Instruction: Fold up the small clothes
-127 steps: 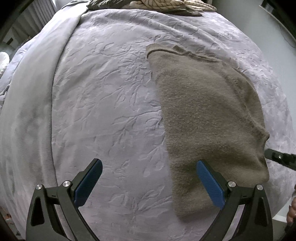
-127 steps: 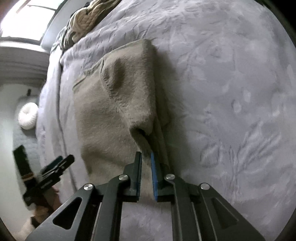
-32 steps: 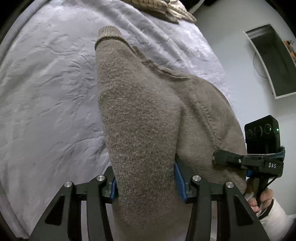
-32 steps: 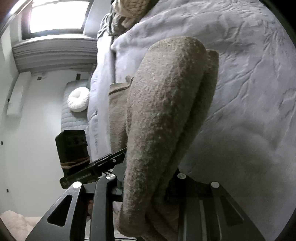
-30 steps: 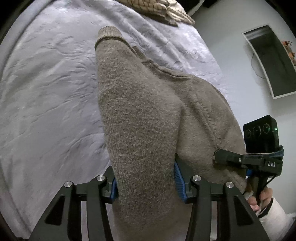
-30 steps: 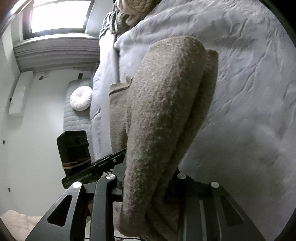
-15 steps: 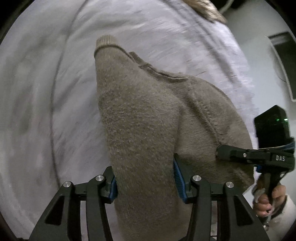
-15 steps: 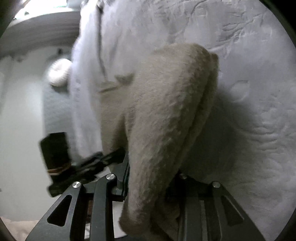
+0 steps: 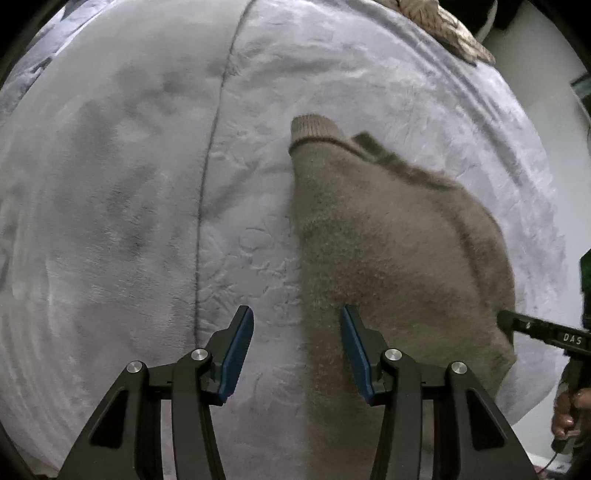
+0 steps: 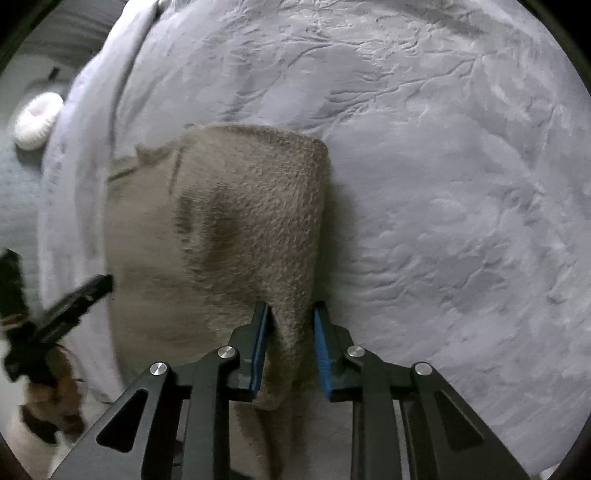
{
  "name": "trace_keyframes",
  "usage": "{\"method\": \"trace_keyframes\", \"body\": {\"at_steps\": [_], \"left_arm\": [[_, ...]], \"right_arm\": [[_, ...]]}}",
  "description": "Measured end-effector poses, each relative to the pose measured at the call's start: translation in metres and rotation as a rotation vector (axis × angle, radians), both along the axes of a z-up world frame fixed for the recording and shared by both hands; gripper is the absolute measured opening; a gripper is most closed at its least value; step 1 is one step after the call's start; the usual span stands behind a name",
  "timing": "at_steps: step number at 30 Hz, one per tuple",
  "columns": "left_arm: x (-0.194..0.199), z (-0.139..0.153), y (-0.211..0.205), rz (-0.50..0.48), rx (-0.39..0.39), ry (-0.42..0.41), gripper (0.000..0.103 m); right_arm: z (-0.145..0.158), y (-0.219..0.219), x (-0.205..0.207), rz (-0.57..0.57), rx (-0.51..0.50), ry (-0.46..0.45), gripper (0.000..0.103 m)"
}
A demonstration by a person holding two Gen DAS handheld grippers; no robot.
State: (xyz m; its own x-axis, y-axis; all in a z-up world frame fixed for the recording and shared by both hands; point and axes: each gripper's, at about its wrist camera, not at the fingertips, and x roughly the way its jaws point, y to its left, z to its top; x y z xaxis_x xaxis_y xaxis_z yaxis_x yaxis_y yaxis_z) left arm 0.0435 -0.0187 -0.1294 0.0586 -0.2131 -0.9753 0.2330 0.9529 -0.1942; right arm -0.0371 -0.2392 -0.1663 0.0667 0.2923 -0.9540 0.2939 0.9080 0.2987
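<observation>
A small brown knitted sweater [image 9: 399,251] lies folded on the pale lilac bedspread [image 9: 129,203], its ribbed cuff pointing away. My left gripper [image 9: 297,350] is open above the sweater's left near edge, with nothing between the pads. In the right wrist view the sweater [image 10: 240,229] lies flat, and its near right edge runs between the pads of my right gripper [image 10: 290,350], which stand apart and open around it.
A cream and brown knit garment [image 9: 443,26] lies at the bed's far edge. A white round cushion [image 10: 37,118] sits on a grey seat beyond the bed. The other gripper shows at each frame's side [image 9: 543,332], [image 10: 62,306].
Both grippers held the sweater lifted a second ago. It has been lowered onto the bed, and both grippers have opened and let go.
</observation>
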Motion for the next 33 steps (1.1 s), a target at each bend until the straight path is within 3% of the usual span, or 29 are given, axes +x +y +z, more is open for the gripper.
{"method": "trace_keyframes", "body": {"at_steps": [2,6,13,19,23,33], "left_arm": [[-0.004,-0.002,-0.006,-0.033,0.035,-0.030,0.052],[-0.009,0.002,-0.017,-0.069,0.083,-0.057,0.052],[-0.025,0.010,-0.019,-0.091,0.100,-0.053,0.052],[-0.044,0.011,-0.015,-0.083,0.108,-0.033,0.052],[-0.048,0.013,-0.012,-0.072,0.108,-0.024,0.052],[-0.054,0.016,-0.010,-0.061,0.116,-0.017,0.052]], "right_arm": [[-0.003,0.001,0.000,-0.017,-0.016,0.011,0.033],[0.016,0.001,-0.007,-0.051,0.001,0.000,0.033],[0.039,0.023,-0.039,-0.008,0.129,-0.010,0.037],[0.007,0.040,-0.058,0.036,0.041,0.095,0.037],[-0.006,0.029,-0.069,-0.013,0.057,0.133,0.038],[0.033,0.010,-0.075,-0.013,0.031,0.083,0.041]]}}
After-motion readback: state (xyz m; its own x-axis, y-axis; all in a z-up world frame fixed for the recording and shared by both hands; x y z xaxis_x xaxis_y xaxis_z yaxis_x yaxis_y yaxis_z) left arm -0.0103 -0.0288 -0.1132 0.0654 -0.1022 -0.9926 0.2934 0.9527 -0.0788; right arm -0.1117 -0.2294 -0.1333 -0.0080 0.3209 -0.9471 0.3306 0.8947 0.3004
